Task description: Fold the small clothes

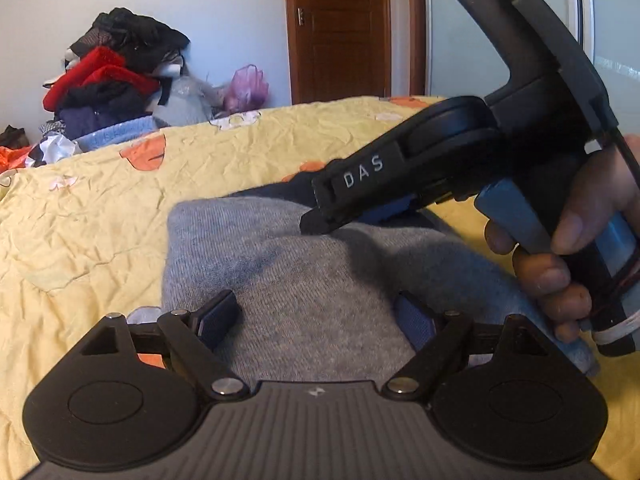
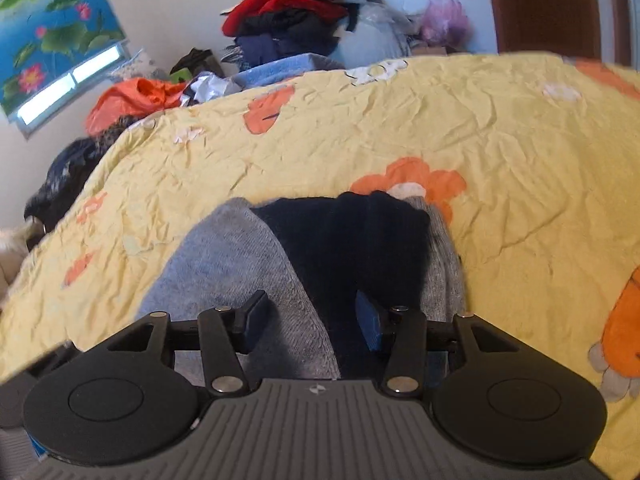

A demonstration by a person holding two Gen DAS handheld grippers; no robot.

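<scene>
Yellow bedding [image 1: 100, 216] with orange and white flower prints covers the bed in front of me, and it is full of small wrinkles. Behind the bed, against the pale wall, a pile of clothes [image 1: 116, 76] stands high, with red, black and dark blue pieces in it, and a brown wooden door [image 1: 340, 28] is to the right of the pile. From my right camera I see also a picture of lotus flowers [image 2: 52, 24] on the wall at the far left.

On the bedding lies a grey knitted garment [image 1: 312, 280], spread rather flat. A dark navy garment [image 2: 352, 240] lies on top of it at the far part, and the grey cloth shows on both sides of the navy one.

My left gripper [image 1: 316, 316] is low over the grey garment; its two fingers stand wide apart and nothing is between them, only the grey knit below. My right gripper [image 2: 312, 316] hangs over the place where the grey and the navy cloth meet; its fingers are also apart and empty. In the left camera this right gripper [image 1: 320, 224] comes in from the right side, its tip down close on the grey cloth, though I cannot tell if it touches. My right hand [image 1: 568, 248] is around its handle.
</scene>
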